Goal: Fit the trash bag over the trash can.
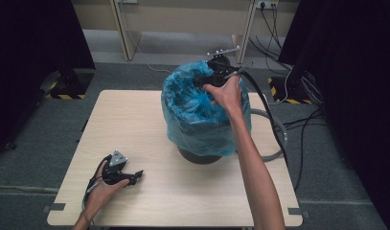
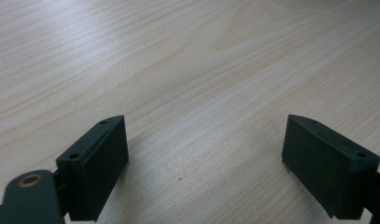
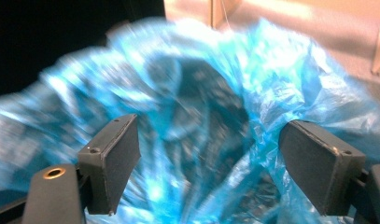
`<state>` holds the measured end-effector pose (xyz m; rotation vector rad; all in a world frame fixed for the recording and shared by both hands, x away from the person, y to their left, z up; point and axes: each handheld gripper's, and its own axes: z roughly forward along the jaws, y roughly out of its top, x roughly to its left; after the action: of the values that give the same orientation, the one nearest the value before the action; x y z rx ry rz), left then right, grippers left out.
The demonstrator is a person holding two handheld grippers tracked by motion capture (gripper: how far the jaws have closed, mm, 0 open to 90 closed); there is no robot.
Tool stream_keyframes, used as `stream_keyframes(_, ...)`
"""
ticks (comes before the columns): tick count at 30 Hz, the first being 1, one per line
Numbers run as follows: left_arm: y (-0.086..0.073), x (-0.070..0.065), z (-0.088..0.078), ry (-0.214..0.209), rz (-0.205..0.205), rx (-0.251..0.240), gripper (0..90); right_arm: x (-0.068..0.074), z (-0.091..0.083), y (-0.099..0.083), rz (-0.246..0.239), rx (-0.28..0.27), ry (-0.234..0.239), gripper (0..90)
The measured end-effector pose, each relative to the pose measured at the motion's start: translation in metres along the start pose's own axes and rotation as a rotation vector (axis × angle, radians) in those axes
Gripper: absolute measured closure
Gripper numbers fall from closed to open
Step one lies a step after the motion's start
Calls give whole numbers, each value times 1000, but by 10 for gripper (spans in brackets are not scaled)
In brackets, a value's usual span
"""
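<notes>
A blue plastic bag [image 1: 202, 120] lines a dark round bin [image 1: 200, 155] standing on the wooden table [image 1: 149, 191]. My right gripper [image 1: 202, 80] hovers at the bag's far upper rim, held by a hand, with its jaws pointing left over the mouth. In the right gripper view it [image 3: 208, 170] is open, with crinkled blue bag [image 3: 187, 98] spread between and beyond the jaws, blurred. My left gripper [image 1: 137, 176] rests low at the table's front left in a hand. The left gripper view has it [image 2: 206, 163] open over bare wood [image 2: 187, 70], holding nothing.
A grey hose [image 1: 276, 139] curls behind the bin at the table's right edge. A black cable [image 1: 262, 103] trails from the right gripper. Black curtains flank both sides, and cables [image 1: 298, 81] lie on the floor at the right. Wooden furniture legs [image 1: 125, 33] stand beyond the table.
</notes>
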<state>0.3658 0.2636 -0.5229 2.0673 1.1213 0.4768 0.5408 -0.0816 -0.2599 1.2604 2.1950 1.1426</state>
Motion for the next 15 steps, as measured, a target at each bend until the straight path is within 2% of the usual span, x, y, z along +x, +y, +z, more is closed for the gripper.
stream_keyframes(3,0,0,0,0,1,0,137,8,-4,7,-2,-39,9,214)
stream_keyframes(8,0,0,0,0,0,0,137,20,3,16,-1,-84,17,214)
stream_keyframes(11,0,0,0,0,0,0,137,26,12,19,-6,-66,11,211)
stream_keyframes(15,0,0,0,0,0,0,137,29,27,17,-30,-20,-34,215)
